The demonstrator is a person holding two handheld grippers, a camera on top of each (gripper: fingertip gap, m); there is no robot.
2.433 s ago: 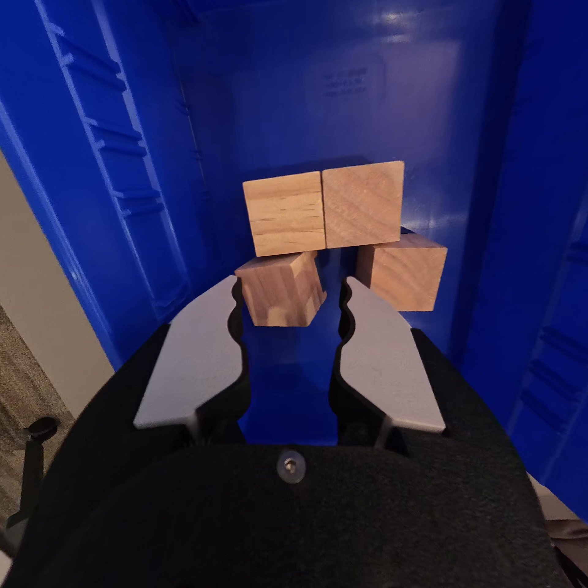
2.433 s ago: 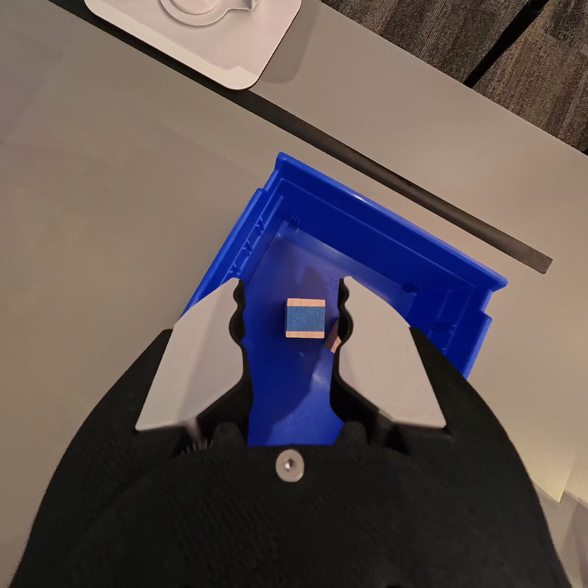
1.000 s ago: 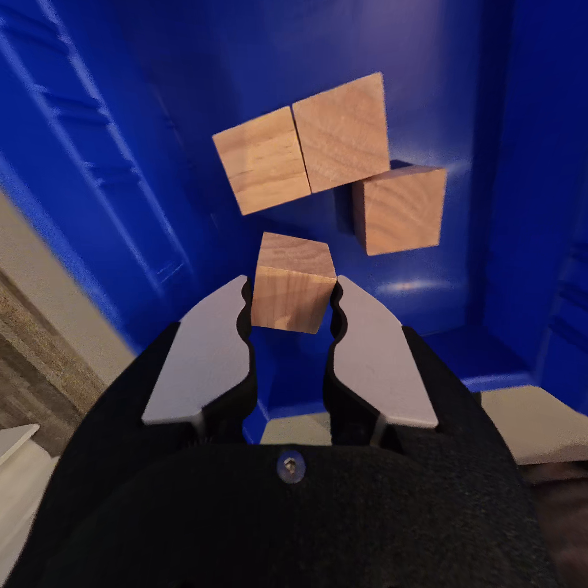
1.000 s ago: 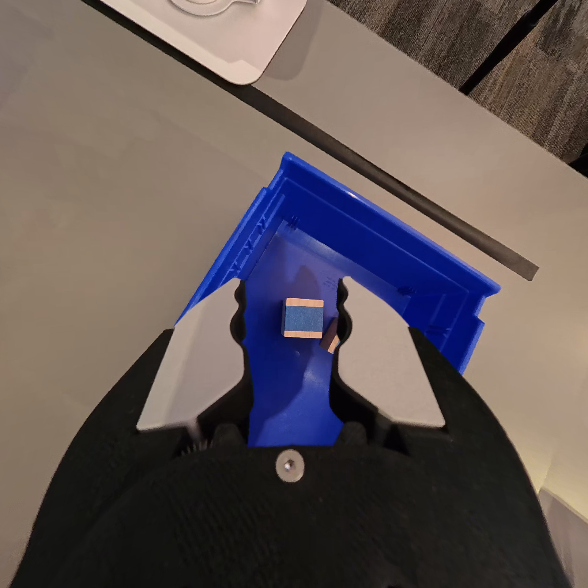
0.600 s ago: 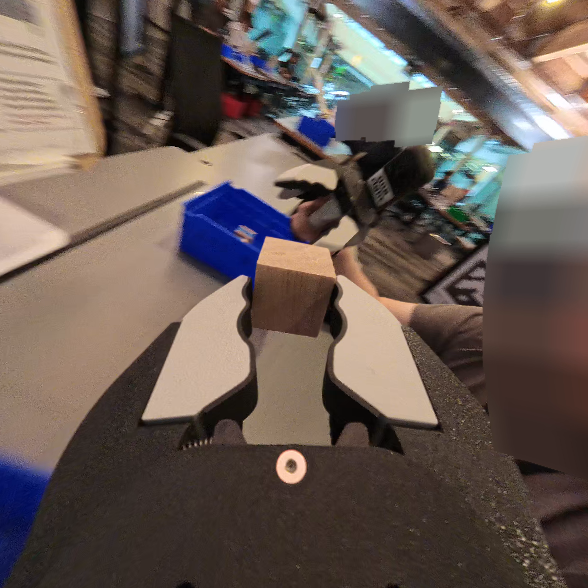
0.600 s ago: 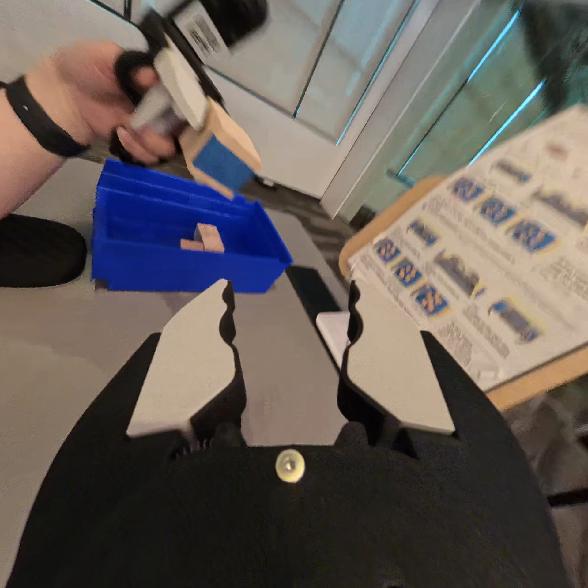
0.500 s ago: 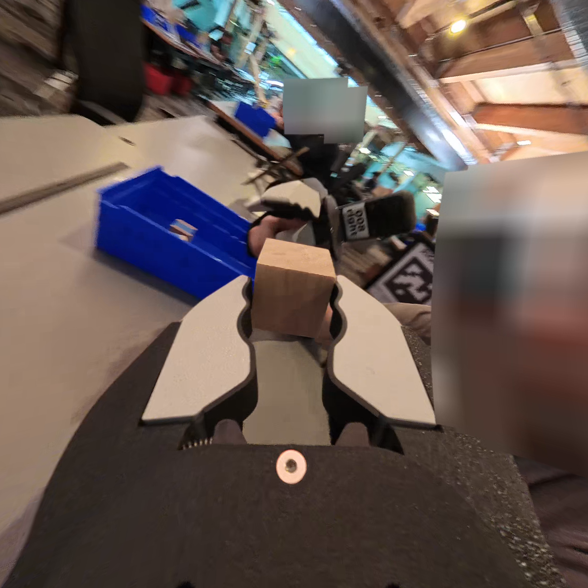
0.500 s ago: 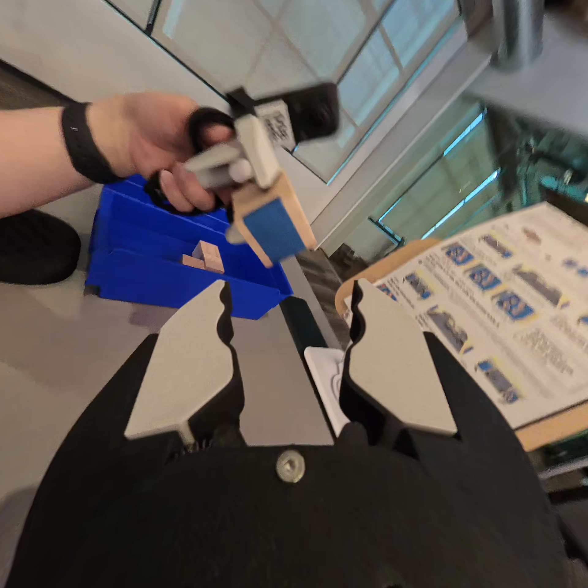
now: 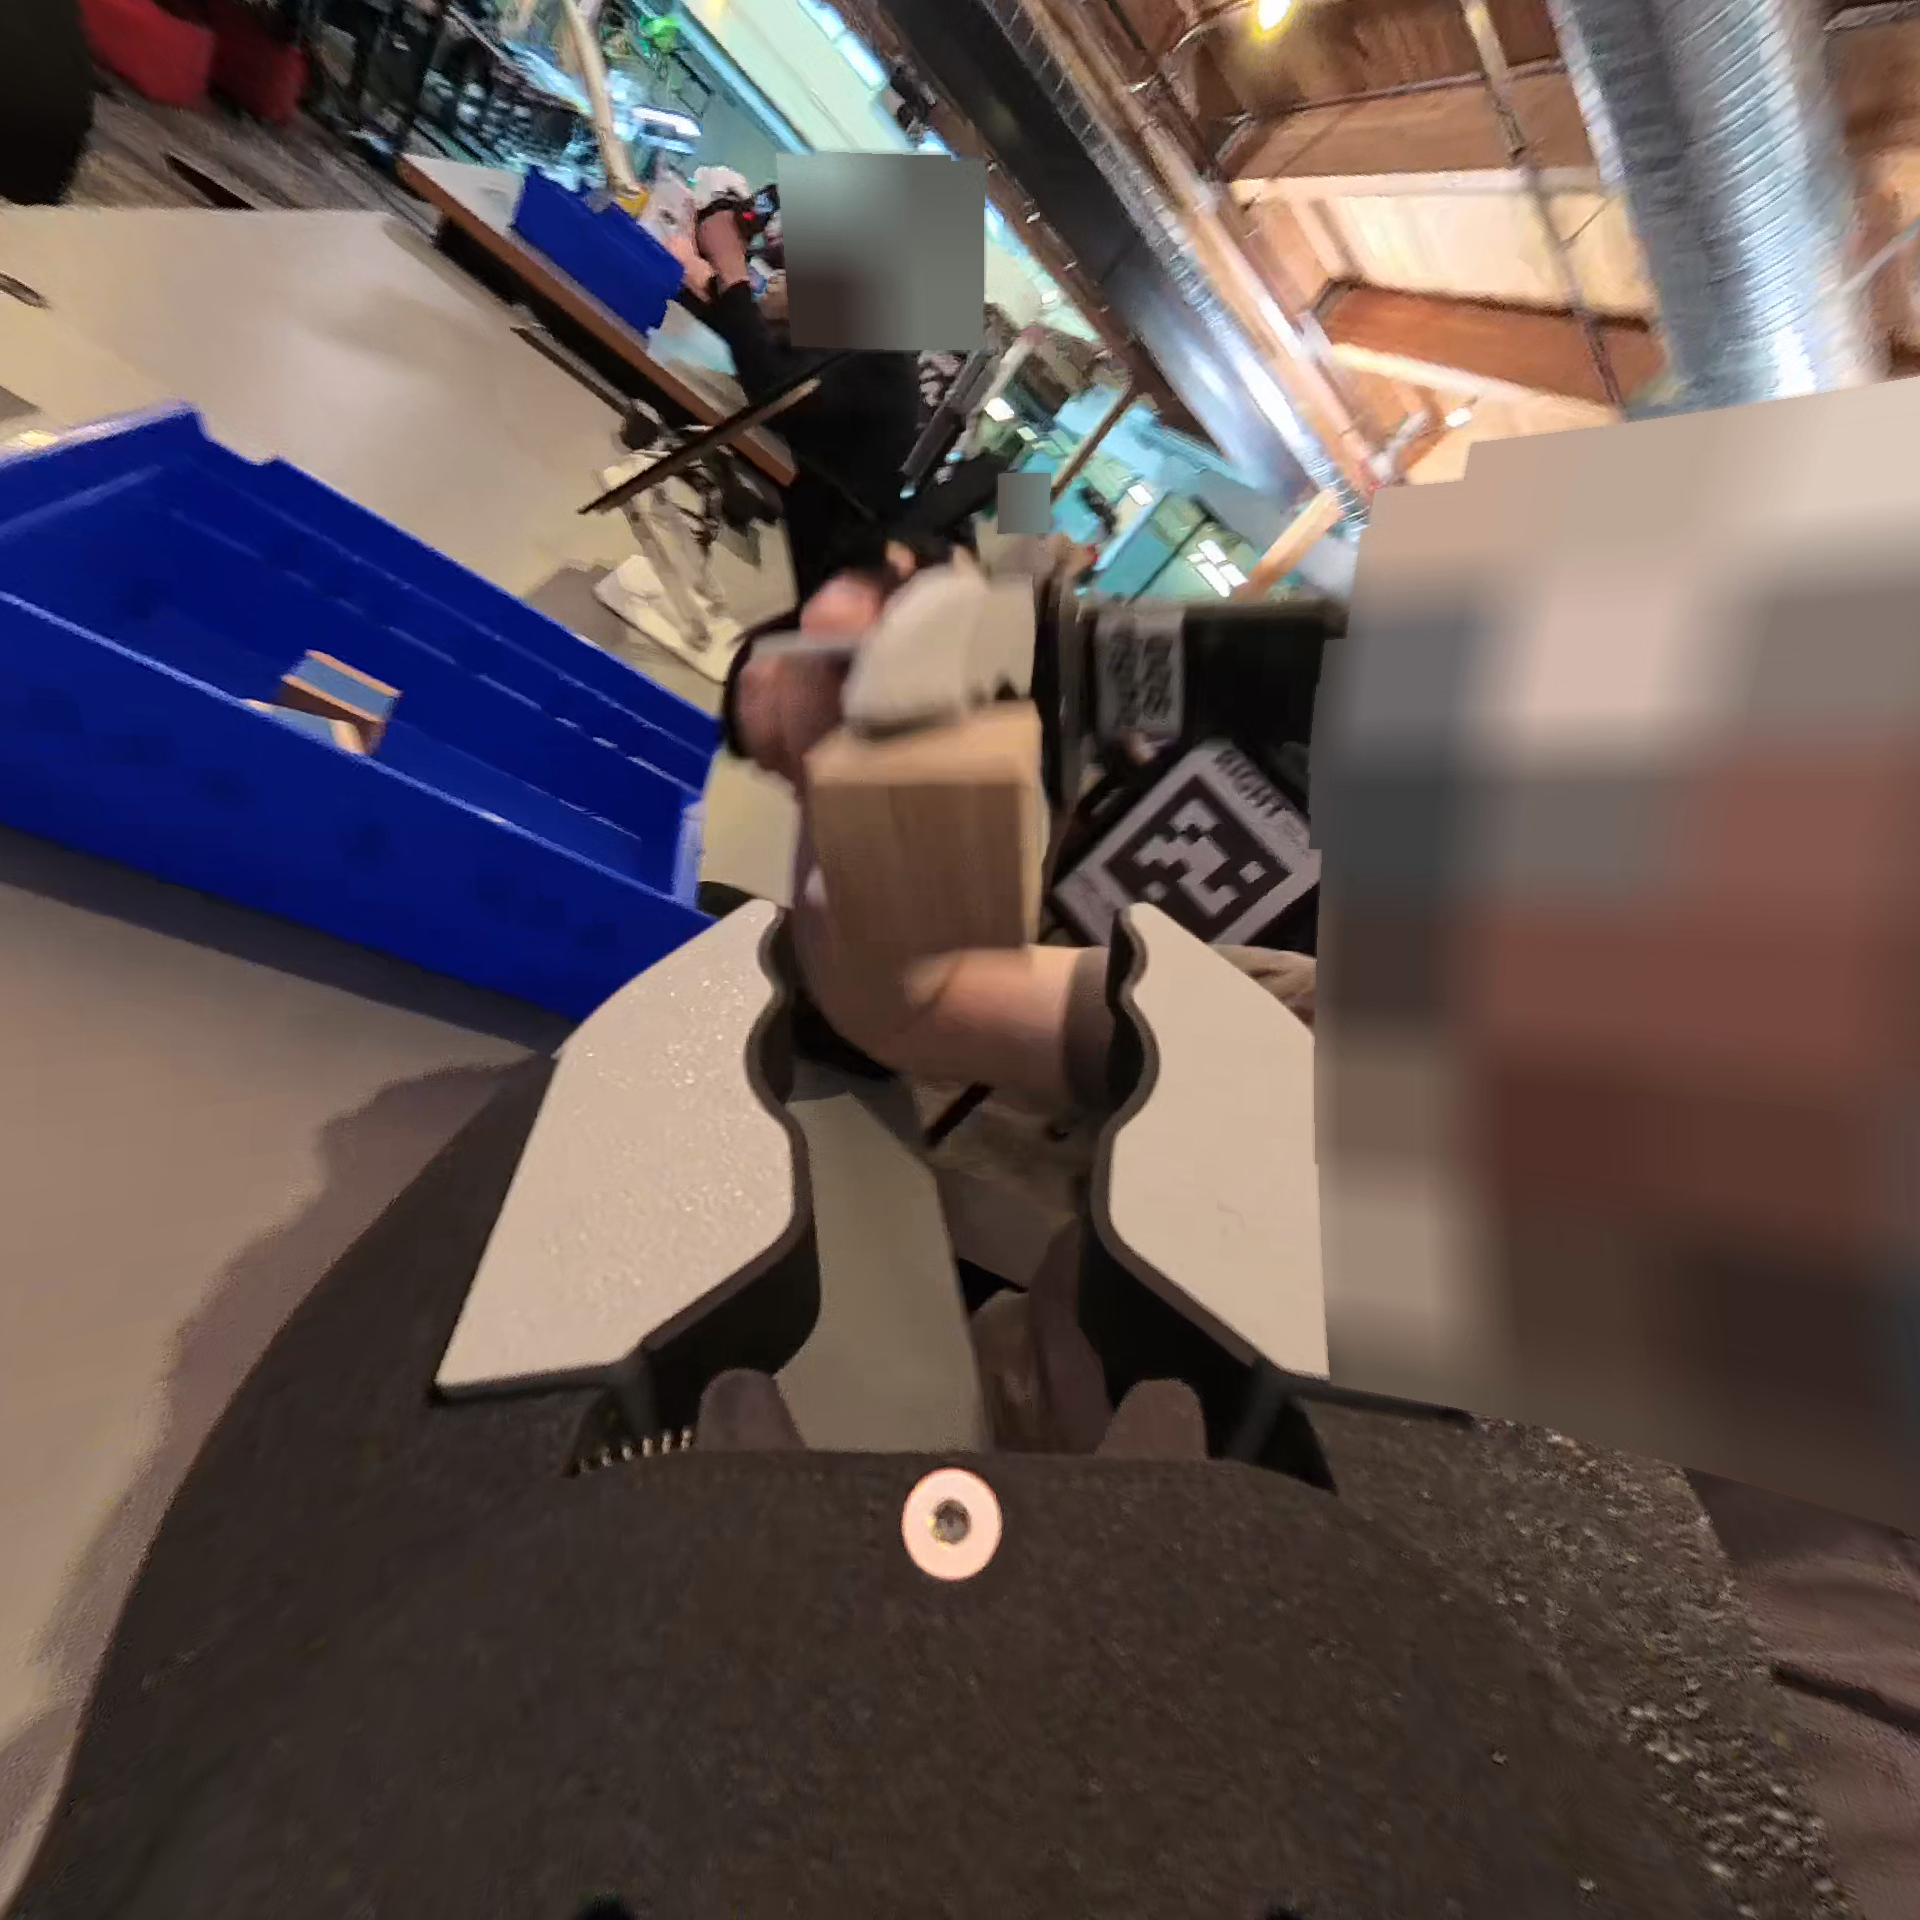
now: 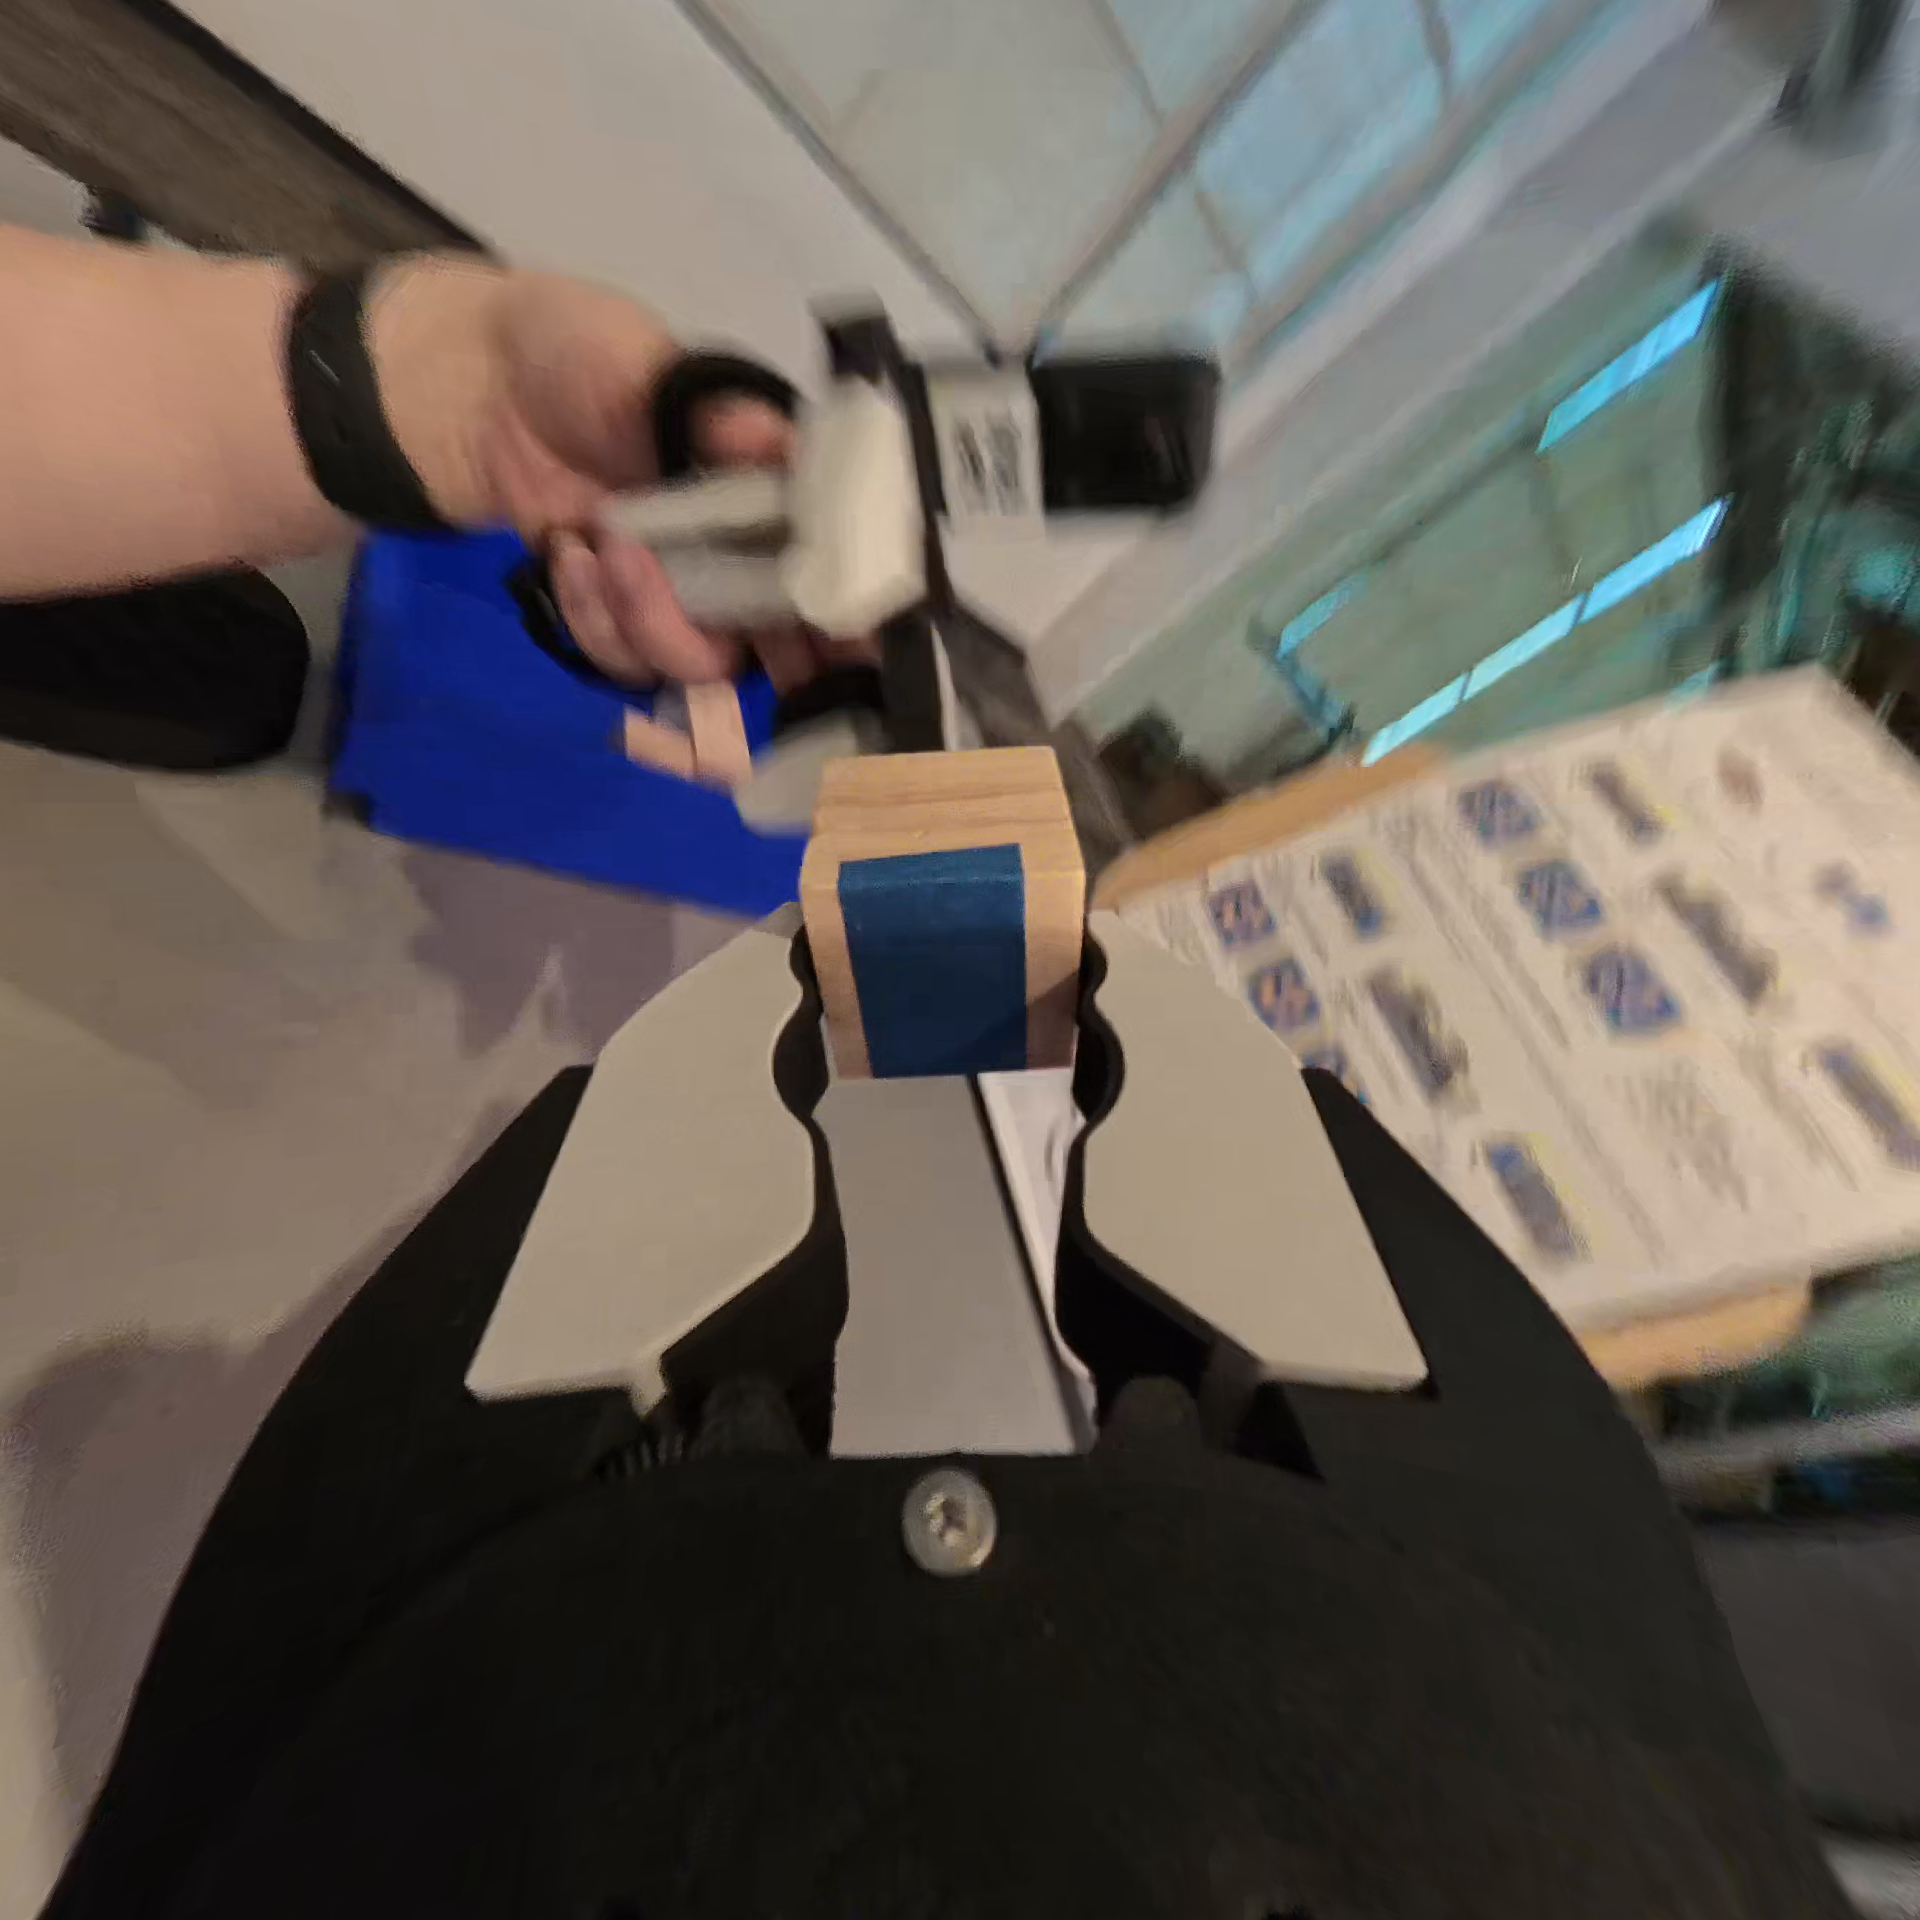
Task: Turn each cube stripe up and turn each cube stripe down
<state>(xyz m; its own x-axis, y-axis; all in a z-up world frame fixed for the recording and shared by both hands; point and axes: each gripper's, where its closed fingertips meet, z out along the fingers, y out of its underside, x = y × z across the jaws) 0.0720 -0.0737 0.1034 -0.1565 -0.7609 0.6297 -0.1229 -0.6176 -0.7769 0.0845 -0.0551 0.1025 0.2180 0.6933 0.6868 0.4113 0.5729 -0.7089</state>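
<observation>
My right gripper (image 10: 940, 966) is shut on a wooden cube (image 10: 940, 914), held in the air with its blue stripe facing the camera. In the left wrist view the same cube (image 9: 925, 831) shows a plain wood face, pinched from above by the right gripper (image 9: 925, 665). My left gripper (image 9: 945, 925) is open and empty, with its fingertips just short of the cube. In the right wrist view, a hand holds the left gripper (image 10: 831, 540) beyond the cube. One blue bin (image 9: 312, 831) holds a striped cube (image 9: 343, 707). The other blue bin (image 10: 468, 748) holds plain-faced cubes (image 10: 696, 727).
Both bins stand on a grey table (image 9: 156, 1143). A printed board (image 10: 1558, 987) leans at the right of the right wrist view, and a black round object (image 10: 135, 675) lies at its left. A person stands in the background (image 9: 831, 436).
The left gripper lifted the cube out of its bin and held it up to the right gripper. The right gripper has closed on it, and the left has let go and drawn back.
</observation>
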